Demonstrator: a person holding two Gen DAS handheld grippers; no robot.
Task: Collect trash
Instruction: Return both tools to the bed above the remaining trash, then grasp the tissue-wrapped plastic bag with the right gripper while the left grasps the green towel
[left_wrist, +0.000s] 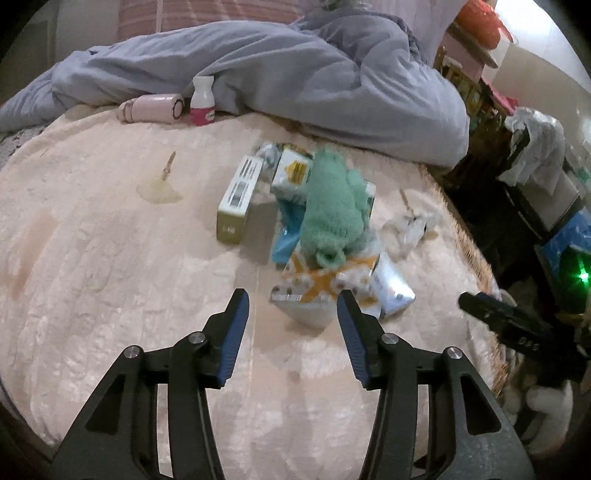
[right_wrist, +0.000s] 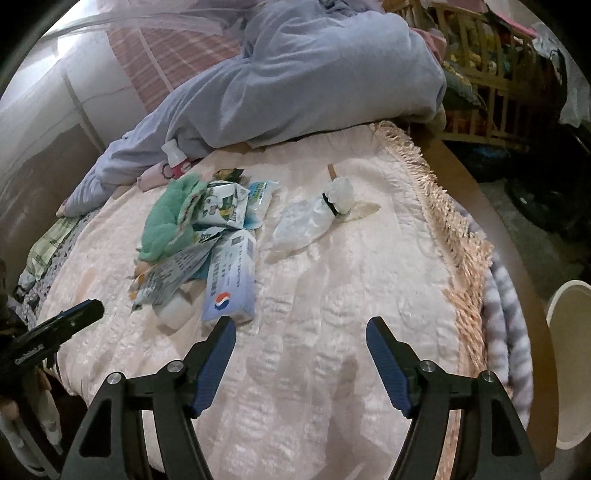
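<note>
Lying heaped on pink bedspread (left_wrist: 92, 229): one trash pile (left_wrist: 325, 236), one green cloth (left_wrist: 334, 206) topping it. Sitting at twelve o'clock of left gripper (left_wrist: 293, 306) and eleven o'clock of right gripper (right_wrist: 301, 332), both gaping wide, gripping nothing.
</note>
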